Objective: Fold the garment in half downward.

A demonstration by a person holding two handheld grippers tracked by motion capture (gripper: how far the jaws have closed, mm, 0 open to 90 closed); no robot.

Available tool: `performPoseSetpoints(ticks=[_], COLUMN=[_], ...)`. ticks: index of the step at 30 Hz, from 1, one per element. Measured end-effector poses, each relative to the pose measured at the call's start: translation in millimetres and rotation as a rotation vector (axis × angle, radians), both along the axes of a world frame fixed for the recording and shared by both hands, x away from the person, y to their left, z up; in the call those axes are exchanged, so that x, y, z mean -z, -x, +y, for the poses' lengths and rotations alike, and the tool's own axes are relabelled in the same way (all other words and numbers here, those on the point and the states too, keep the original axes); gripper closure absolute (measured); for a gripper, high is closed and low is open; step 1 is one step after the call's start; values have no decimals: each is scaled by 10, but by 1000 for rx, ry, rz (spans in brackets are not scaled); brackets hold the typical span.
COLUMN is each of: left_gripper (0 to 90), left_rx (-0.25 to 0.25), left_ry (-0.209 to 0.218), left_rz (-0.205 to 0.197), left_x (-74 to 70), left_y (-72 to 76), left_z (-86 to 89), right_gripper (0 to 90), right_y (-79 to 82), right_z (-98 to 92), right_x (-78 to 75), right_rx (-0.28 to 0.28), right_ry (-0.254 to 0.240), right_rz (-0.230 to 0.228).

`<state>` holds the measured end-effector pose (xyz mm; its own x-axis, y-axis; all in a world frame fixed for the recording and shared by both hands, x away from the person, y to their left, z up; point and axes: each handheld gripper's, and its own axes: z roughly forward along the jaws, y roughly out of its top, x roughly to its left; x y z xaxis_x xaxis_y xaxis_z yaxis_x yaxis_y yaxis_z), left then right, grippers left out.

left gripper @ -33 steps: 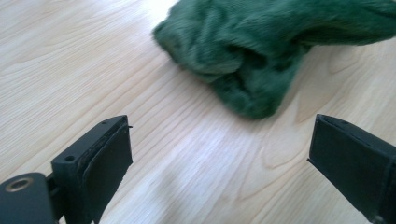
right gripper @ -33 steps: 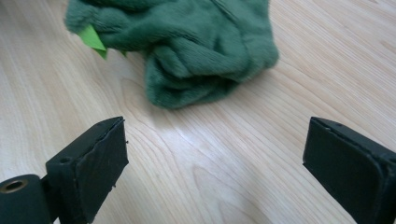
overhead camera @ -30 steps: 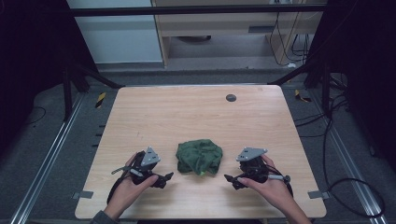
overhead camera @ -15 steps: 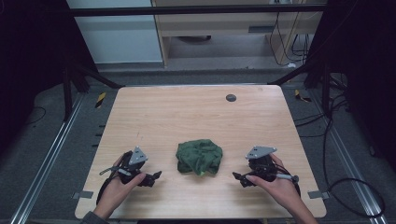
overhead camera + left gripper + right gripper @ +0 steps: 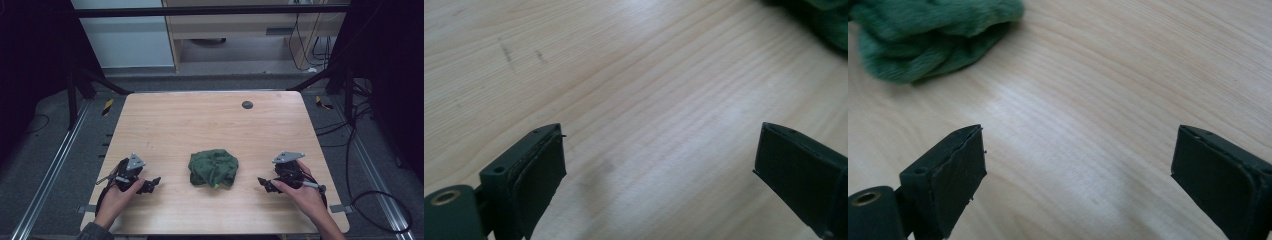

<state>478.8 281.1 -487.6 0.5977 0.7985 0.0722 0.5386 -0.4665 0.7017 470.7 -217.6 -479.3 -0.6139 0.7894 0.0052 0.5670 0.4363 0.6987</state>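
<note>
A crumpled green cloth [image 5: 213,168] lies bunched on the wooden table [image 5: 200,125], near its front edge at the middle. My left gripper [image 5: 152,183] rests low over the table left of the cloth, open, with bare wood between its jaws [image 5: 659,165]; a corner of the cloth [image 5: 829,20] shows at the top right of the left gripper view. To the right of the cloth my right gripper [image 5: 263,183] is open too, holding nothing [image 5: 1078,165]. In the right gripper view the cloth [image 5: 928,35] lies at the upper left, apart from the jaws.
A small dark round disc [image 5: 247,104] sits near the table's far edge. Metal rails and dark frame posts run along both sides of the table. Cables lie on the floor at the right [image 5: 380,195].
Both grippers have drawn outward and away from the cloth, the left one to the left and the right one to the right. The cloth stays bunched where it was.
</note>
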Motion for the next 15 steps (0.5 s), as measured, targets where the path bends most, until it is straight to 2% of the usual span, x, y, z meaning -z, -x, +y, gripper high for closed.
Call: performPoseSetpoints(ticks=[4, 6, 7, 9, 12, 15], left_gripper=[62, 63, 64, 65, 65, 64], left_rx=[-41, -57, -66, -80, -90, -101], left_ry=[31, 33, 47, 62, 52, 68], left_rz=[-9, -14, -15, -16, -23, -11], left_x=[45, 66, 80, 101, 126, 171], left_y=[-112, -158, -177, -209, -241, -270], left_z=[20, 26, 25, 29, 33, 40], right_gripper=[75, 76, 78, 80, 83, 83], right_y=[-123, -181, -233, -259, -321, -369], right_z=[-15, -10, -6, -8, -11, -6], right_x=[45, 70, 90, 104, 137, 189], right_rx=[45, 73, 103, 117, 149, 179], right_ry=[-26, -39, -44, -42, -49, -53], right_rz=[-1, 3, 1, -6, -9, -4])
